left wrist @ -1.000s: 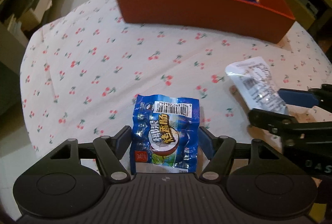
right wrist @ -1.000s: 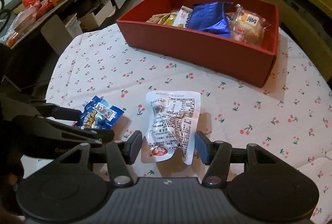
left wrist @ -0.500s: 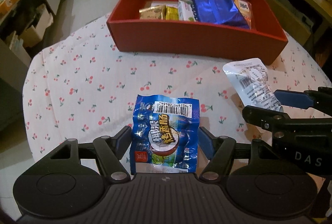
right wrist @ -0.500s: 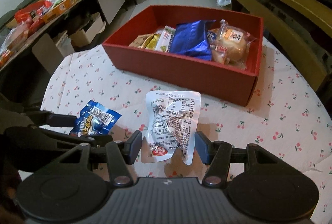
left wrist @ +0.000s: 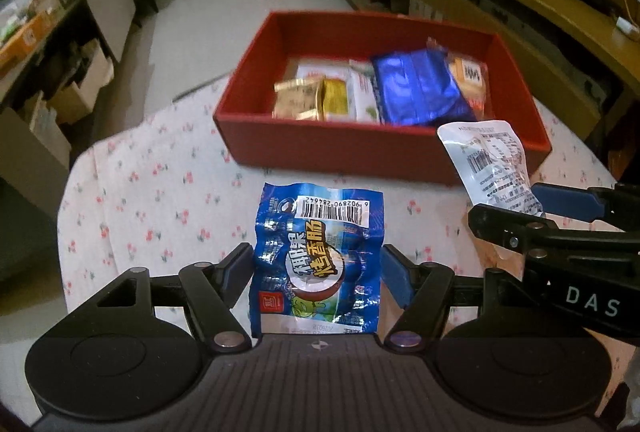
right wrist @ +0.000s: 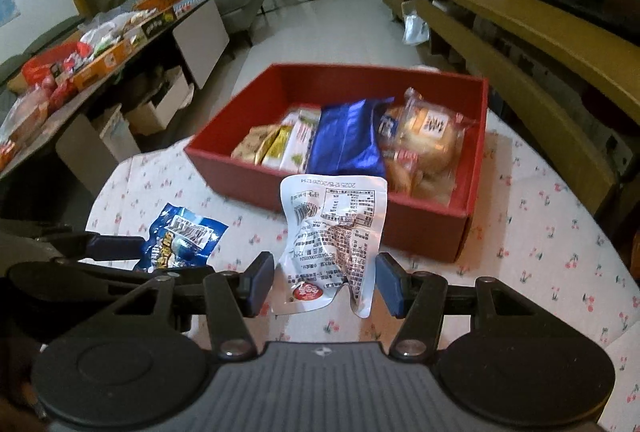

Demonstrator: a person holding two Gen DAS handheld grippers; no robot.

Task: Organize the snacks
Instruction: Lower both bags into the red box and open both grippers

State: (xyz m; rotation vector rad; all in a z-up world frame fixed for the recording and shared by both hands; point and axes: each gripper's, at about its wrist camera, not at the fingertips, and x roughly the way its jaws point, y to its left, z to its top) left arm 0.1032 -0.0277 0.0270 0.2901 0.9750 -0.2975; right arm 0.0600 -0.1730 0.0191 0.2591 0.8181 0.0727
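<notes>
The left claw (left wrist: 318,268) is seen clamped on a blue snack packet (left wrist: 318,264), the blue pads pressed against both side edges of the packet. The packet is held upright between the fingers, barcode end uppermost, and is lifted clear of the table (left wrist: 160,200), which is covered by a cherry-print cloth.

The right claw (right wrist: 324,282) is seen closed on a white snack pouch (right wrist: 334,236). Both pads are set against the crumpled lower part of the pouch, while its printed upper edge is raised in front of the near wall of the red box (right wrist: 424,228). In the left wrist view the same pouch (left wrist: 490,162) is observed at the right, just before the box's near right corner.

The red box (left wrist: 328,148) is placed on the table beyond both claws. It is partly filled: gold-wrapped items (left wrist: 312,98) lie at the left, a shiny blue bag (left wrist: 416,92) rests in the middle, and a clear-wrapped bun (right wrist: 428,140) is seen at the right. Neither held packet is inside the box; both are carried side by side, near it.
</notes>
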